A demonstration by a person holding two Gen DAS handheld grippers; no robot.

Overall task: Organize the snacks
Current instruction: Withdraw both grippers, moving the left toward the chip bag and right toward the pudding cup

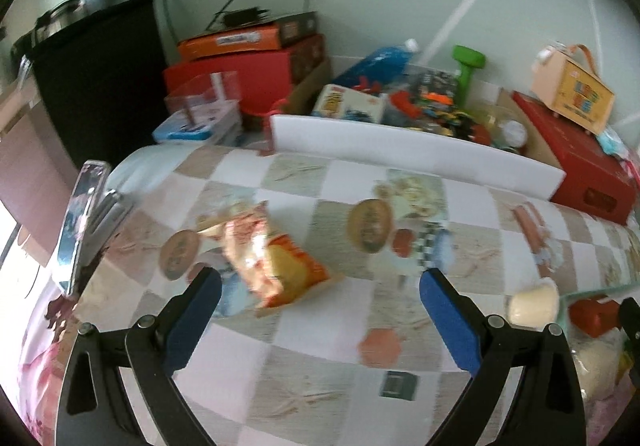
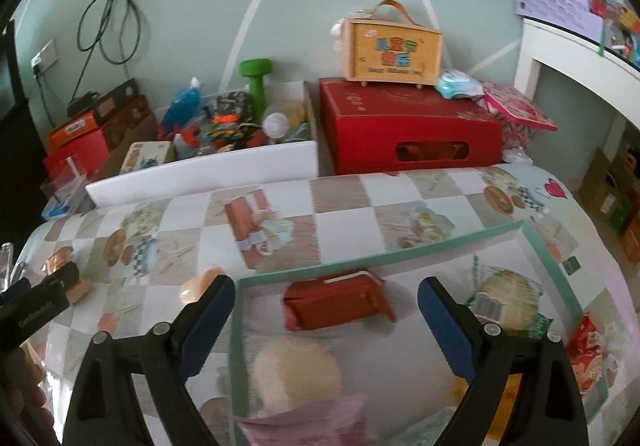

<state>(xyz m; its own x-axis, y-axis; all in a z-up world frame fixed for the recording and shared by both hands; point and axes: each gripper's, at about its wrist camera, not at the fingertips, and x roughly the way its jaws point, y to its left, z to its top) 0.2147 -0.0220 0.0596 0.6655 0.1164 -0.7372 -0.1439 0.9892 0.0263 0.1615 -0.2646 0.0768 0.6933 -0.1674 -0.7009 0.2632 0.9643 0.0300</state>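
An orange snack bag [image 1: 276, 258] lies on the checkered tablecloth [image 1: 360, 182], just beyond my left gripper [image 1: 320, 278], which is open and holds nothing. A cream pudding cup [image 1: 532, 306] stands to the right, beside the tray. My right gripper [image 2: 326, 286] hangs open and empty over the green-rimmed tray [image 2: 400, 246]. In the tray lie a red packet [image 2: 336, 302], a round pale bun [image 2: 296, 370], a green-wrapped cracker pack [image 2: 508, 298] and a red snack bag [image 2: 588, 350]. The left gripper [image 2: 40, 302] shows at the left edge of the right wrist view.
Behind the table stands a white bin [image 2: 208, 166] full of toys, a red box [image 2: 408, 130] with a wooden case [image 2: 394, 50] on top, and stacked boxes [image 1: 240, 46]. A phone on a stand [image 1: 80, 226] rises at the table's left edge.
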